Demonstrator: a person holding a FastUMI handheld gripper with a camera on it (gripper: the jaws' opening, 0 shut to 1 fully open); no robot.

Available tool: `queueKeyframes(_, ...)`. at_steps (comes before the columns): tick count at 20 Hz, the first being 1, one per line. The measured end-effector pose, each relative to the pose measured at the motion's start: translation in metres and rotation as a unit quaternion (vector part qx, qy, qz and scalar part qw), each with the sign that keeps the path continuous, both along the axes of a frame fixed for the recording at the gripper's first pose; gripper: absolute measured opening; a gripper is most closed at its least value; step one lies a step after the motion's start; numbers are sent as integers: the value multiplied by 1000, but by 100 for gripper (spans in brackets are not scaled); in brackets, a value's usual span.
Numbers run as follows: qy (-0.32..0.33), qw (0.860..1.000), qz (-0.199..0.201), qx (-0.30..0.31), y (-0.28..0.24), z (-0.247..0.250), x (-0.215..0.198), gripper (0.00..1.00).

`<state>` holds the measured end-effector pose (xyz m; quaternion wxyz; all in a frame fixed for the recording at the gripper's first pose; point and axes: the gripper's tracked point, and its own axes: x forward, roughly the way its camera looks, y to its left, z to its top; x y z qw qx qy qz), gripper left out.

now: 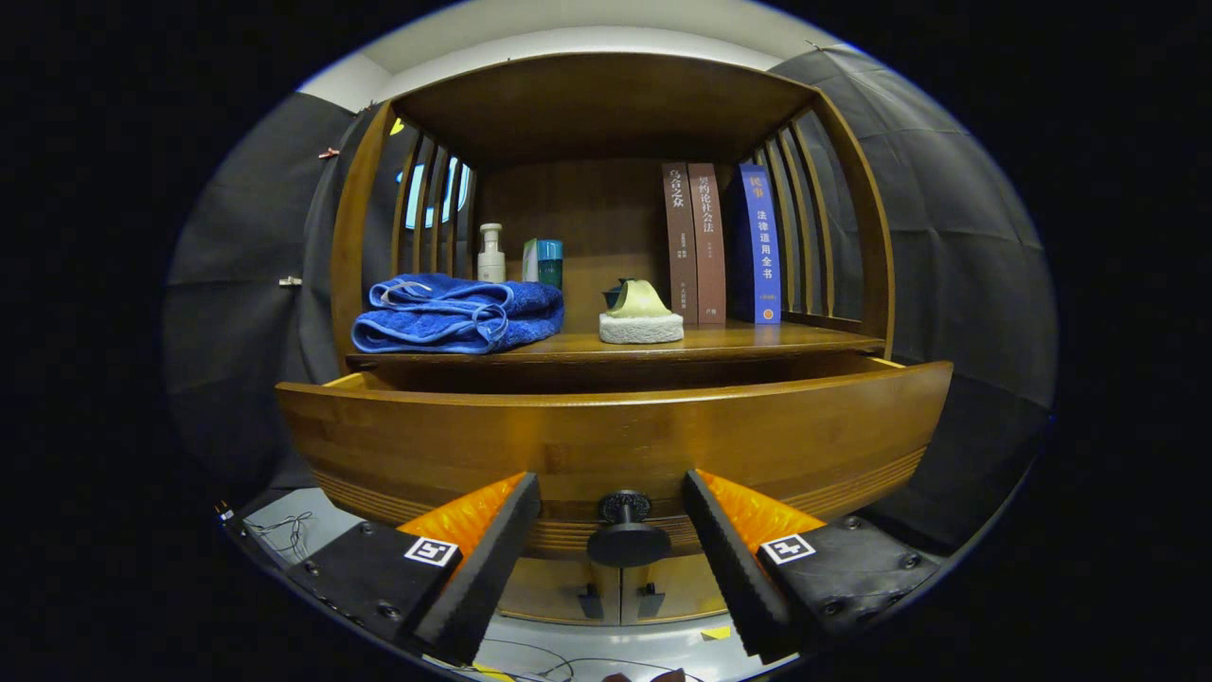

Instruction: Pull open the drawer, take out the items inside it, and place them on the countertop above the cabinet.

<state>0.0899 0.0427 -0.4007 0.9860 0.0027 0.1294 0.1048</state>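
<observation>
The wooden drawer (615, 436) stands pulled out from the cabinet, its curved front close ahead of me. The inside is hidden behind the front panel. A dark round knob (626, 532) sticks out low on the front, right between my two fingers. My gripper (611, 480) is open, with a finger on each side of the knob and a gap to both. Above the drawer runs the wooden countertop (757, 341).
On the countertop lie a folded blue towel (454, 313) and a white pad with a yellow-green piece on it (641, 317). Behind them stand a pump bottle (490, 254), a small box (544, 262) and three books (720, 242). Slatted sides and a top board enclose the shelf.
</observation>
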Motion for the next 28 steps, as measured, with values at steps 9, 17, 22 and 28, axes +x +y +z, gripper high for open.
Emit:
queueKeyframes(9, -1, 1000, 2, -12, 9, -6, 40, 100)
queueKeyframes(17, 3, 1000, 0, -19, 14, -10, 64, 100)
queueKeyframes(22, -1, 1000, -3, -24, 15, -11, 65, 99)
queueKeyframes(28, -13, 1000, -2, -25, 11, 32, 43, 99)
